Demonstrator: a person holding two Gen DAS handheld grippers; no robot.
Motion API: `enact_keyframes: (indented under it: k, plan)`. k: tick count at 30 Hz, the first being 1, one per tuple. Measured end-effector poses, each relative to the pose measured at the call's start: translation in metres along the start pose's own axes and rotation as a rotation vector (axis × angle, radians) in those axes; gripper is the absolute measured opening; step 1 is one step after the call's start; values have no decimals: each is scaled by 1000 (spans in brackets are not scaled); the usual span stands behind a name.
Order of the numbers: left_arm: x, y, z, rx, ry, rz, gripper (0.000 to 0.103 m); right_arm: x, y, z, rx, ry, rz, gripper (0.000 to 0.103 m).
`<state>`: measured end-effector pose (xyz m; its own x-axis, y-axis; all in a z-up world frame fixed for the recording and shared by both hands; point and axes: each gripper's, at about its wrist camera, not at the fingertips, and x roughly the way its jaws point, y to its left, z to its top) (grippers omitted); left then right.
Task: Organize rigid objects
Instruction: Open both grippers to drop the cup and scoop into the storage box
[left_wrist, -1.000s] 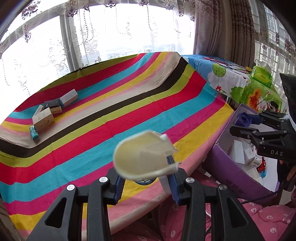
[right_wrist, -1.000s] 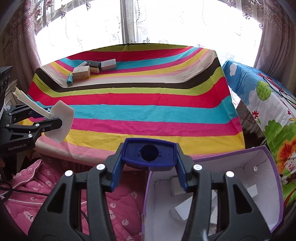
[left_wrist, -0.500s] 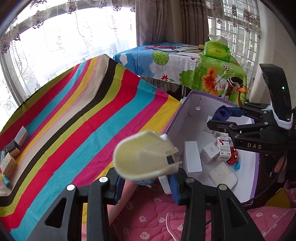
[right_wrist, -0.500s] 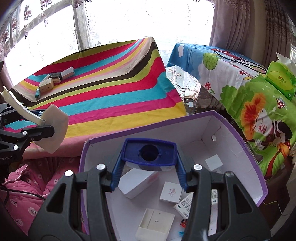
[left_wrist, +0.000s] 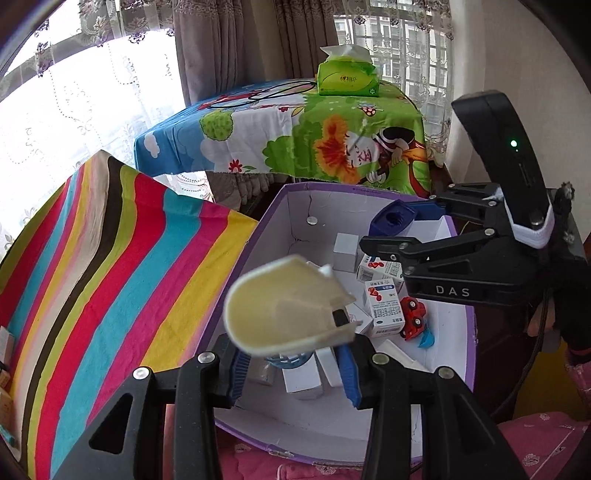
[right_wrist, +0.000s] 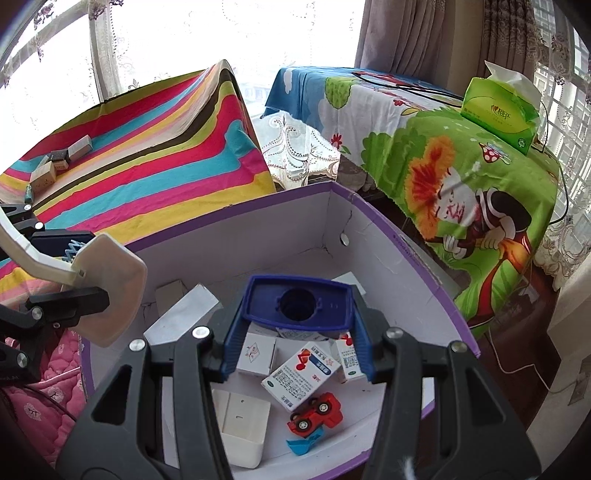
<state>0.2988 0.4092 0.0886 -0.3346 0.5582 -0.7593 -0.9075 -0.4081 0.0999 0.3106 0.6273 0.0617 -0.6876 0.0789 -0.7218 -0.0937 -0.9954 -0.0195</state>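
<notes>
My left gripper (left_wrist: 291, 363) is shut on a cream plastic scoop (left_wrist: 284, 314) and holds it over the near left part of a purple box with a white inside (left_wrist: 295, 206). The scoop also shows in the right wrist view (right_wrist: 107, 288). My right gripper (right_wrist: 295, 343) is shut on a dark blue plastic holder with a round hole (right_wrist: 299, 304) and holds it above the middle of the box (right_wrist: 388, 251). The holder also shows in the left wrist view (left_wrist: 393, 219). The box holds several small cartons (right_wrist: 299, 376), a red toy car (right_wrist: 316, 410) and a white tray (right_wrist: 243, 424).
A striped table (right_wrist: 147, 147) lies left of the box, with several small boxes (right_wrist: 55, 162) at its far left. A table with a cartoon cloth (right_wrist: 461, 155) stands behind, bearing a green tissue box (right_wrist: 498, 110). Pink bedding (right_wrist: 48, 402) lies below.
Both grippers have swung right from the striped table to over the purple box, each still shut on its object.
</notes>
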Motion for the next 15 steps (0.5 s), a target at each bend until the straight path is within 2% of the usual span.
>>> enact_keyframes:
  k: [1, 2, 4, 6, 8, 12, 15]
  plan:
    - [1, -2, 1, 1, -7, -16, 48, 0, -2, 0, 9, 3, -3, 54]
    - [3, -5, 1, 7, 2, -28, 65, 1, -5, 0, 22, 5, -5, 54]
    - [4, -11, 1, 26, 9, -13, 88, 3, -8, 0, 43, 22, -2, 56]
    - [1, -15, -1, 40, -9, -28, 91, 4, -10, 0, 50, 27, -1, 59]
    - [1, -15, -1, 40, -1, -89, 103, 4, -9, 1, 43, 27, -8, 59]
    - [0, -9, -6, 8, -10, -113, 103, 2, -7, 5, 33, 25, -13, 59]
    - [-3, 7, -14, -56, -26, -118, 103, 2, -1, 12, 13, 21, -15, 59]
